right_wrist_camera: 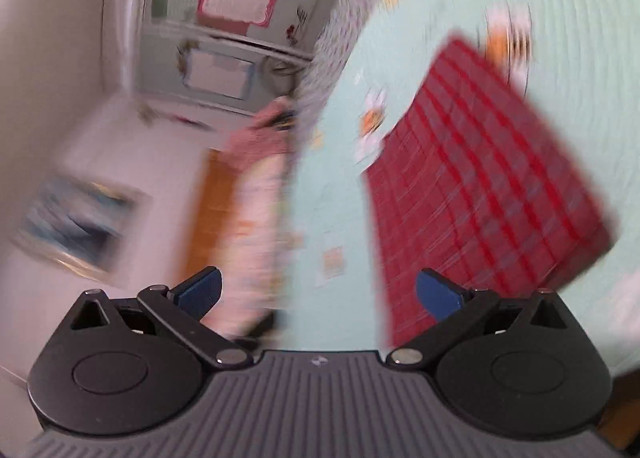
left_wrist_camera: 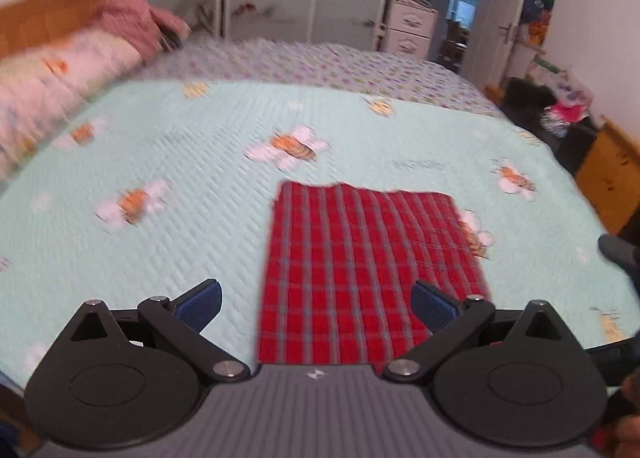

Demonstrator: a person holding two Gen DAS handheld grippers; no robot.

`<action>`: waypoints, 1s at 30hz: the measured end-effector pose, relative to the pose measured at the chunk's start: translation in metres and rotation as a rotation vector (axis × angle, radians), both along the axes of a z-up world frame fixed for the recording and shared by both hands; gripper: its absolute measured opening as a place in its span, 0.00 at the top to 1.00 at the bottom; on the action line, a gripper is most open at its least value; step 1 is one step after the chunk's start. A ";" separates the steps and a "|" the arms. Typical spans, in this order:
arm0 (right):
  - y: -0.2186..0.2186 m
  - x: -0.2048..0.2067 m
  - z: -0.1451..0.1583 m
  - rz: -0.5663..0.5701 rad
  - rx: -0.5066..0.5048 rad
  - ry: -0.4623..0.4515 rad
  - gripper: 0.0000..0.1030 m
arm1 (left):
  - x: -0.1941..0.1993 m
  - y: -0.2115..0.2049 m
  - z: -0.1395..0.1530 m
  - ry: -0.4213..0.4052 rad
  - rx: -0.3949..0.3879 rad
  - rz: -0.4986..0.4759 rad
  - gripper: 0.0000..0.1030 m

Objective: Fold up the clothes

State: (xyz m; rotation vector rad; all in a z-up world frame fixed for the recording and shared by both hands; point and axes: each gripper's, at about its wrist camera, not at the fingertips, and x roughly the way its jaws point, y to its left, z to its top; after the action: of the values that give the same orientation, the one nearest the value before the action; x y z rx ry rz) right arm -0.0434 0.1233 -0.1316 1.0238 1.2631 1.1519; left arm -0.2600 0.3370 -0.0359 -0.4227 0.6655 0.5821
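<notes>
The red checked cloth point(left_wrist_camera: 368, 270) lies flat on the pale green bedspread point(left_wrist_camera: 180, 178) as a neat rectangle, so the folding of this piece looks finished or nearly so; whether another fold is meant cannot be told. No other loose garment shows near the cloth. The left gripper point(left_wrist_camera: 316, 306) hangs just above the cloth's near edge, jaws spread and holding nothing. The right gripper point(right_wrist_camera: 318, 294), tilted and blurred, is beside the cloth, jaws likewise spread and empty. No writing can be read.
</notes>
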 end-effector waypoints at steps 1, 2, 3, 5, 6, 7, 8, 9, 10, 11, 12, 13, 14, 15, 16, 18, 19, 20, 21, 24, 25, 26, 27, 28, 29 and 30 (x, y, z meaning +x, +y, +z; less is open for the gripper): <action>-0.004 0.002 -0.010 -0.017 0.046 0.055 0.00 | -0.004 0.009 -0.002 -0.026 -0.060 0.007 0.00; -0.008 0.005 -0.016 -0.034 0.069 0.080 0.00 | -0.007 0.017 -0.006 -0.056 -0.122 0.017 0.00; -0.011 0.007 -0.019 -0.047 0.063 0.079 0.00 | -0.011 0.024 -0.011 -0.094 -0.186 0.030 0.00; -0.014 0.013 -0.022 -0.051 0.026 0.055 0.00 | -0.018 0.038 -0.024 -0.171 -0.311 0.050 0.00; -0.016 0.017 -0.023 -0.051 0.006 0.033 0.00 | -0.020 0.046 -0.032 -0.195 -0.357 0.061 0.00; -0.017 0.022 -0.024 -0.051 -0.014 0.006 0.00 | -0.019 0.055 -0.040 -0.205 -0.390 0.076 0.00; -0.018 0.027 -0.025 -0.052 -0.045 -0.034 0.00 | -0.016 0.062 -0.048 -0.197 -0.411 0.090 0.00; -0.019 0.033 -0.025 -0.053 -0.083 -0.080 0.00 | -0.013 0.072 -0.056 -0.181 -0.435 0.102 0.00; -0.018 0.040 -0.028 -0.052 -0.123 -0.117 0.00 | -0.009 0.083 -0.065 -0.166 -0.464 0.111 0.00; -0.016 0.048 -0.032 -0.050 -0.165 -0.148 0.00 | -0.003 0.094 -0.075 -0.150 -0.499 0.110 0.00; -0.015 0.056 -0.036 -0.048 -0.207 -0.179 0.00 | 0.003 0.105 -0.084 -0.136 -0.530 0.106 0.00; -0.012 0.066 -0.041 -0.047 -0.238 -0.194 0.00 | 0.008 0.116 -0.093 -0.122 -0.559 0.106 0.00; -0.007 0.076 -0.046 -0.038 -0.253 -0.201 0.00 | 0.013 0.124 -0.102 -0.118 -0.576 0.113 0.00; 0.000 0.085 -0.051 -0.024 -0.261 -0.207 0.00 | 0.016 0.132 -0.110 -0.125 -0.583 0.118 0.00; 0.006 0.093 -0.057 -0.008 -0.267 -0.211 0.00 | 0.020 0.141 -0.118 -0.130 -0.586 0.120 0.00; 0.022 0.110 -0.070 0.026 -0.316 -0.215 0.00 | 0.028 0.156 -0.131 -0.129 -0.592 0.126 0.00; 0.027 0.116 -0.075 0.043 -0.347 -0.226 0.00 | 0.033 0.162 -0.137 -0.127 -0.600 0.127 0.00; 0.032 0.121 -0.080 0.061 -0.379 -0.239 0.00 | 0.037 0.167 -0.142 -0.126 -0.611 0.123 0.00; 0.037 0.127 -0.086 0.078 -0.393 -0.236 0.00 | 0.042 0.173 -0.147 -0.124 -0.622 0.118 0.00; 0.052 0.143 -0.103 0.123 -0.393 -0.203 0.00 | 0.058 0.185 -0.160 -0.085 -0.644 0.094 0.00; 0.056 0.147 -0.105 0.138 -0.373 -0.195 0.00 | 0.062 0.187 -0.164 -0.080 -0.652 0.081 0.00; 0.062 0.151 -0.107 0.162 -0.354 -0.181 0.00 | 0.066 0.190 -0.168 -0.075 -0.663 0.070 0.00; 0.068 0.156 -0.109 0.191 -0.334 -0.163 0.00 | 0.069 0.194 -0.171 -0.077 -0.677 0.056 0.00; 0.074 0.159 -0.111 0.222 -0.317 -0.147 0.00 | 0.072 0.198 -0.173 -0.084 -0.690 0.033 0.00; 0.080 0.161 -0.114 0.252 -0.305 -0.136 0.00 | 0.076 0.201 -0.174 -0.086 -0.701 0.007 0.00; 0.087 0.164 -0.116 0.281 -0.294 -0.126 0.00 | 0.082 0.204 -0.176 -0.083 -0.715 -0.019 0.00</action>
State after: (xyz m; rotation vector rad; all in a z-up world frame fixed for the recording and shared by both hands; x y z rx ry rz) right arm 0.1206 0.2104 -0.2473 0.5606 1.4541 1.1776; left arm -0.1783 0.5411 -0.2117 -1.0995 0.7875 0.2896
